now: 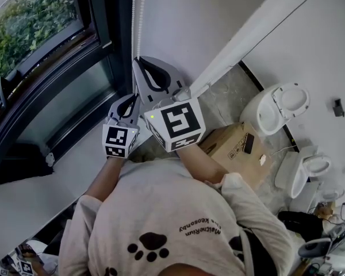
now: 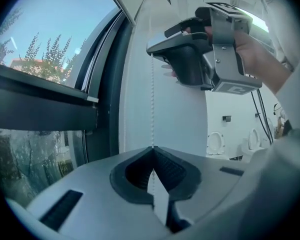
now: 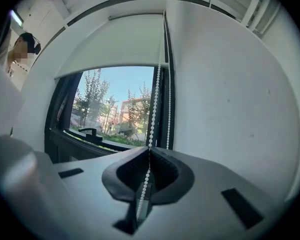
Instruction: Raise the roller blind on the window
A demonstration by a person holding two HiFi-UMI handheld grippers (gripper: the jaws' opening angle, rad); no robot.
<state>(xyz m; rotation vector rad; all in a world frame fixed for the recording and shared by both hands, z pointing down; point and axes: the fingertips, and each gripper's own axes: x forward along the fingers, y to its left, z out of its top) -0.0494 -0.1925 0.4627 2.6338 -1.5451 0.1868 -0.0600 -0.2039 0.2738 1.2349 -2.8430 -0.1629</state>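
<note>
My left gripper and right gripper both clench the bead chain at frame centre. I should pull it straight down, without jerks.

1. Bare room, looks like storage or a test space, not a lived-in home.
2. A white toilet and a second toilet stand out in the open on a rough grey floor.
3. A cardboard box sits on the floor near them.
4. Plain white wall; dark-framed window with trees outside.
5. Cluttered gear lies in one corner.
</note>
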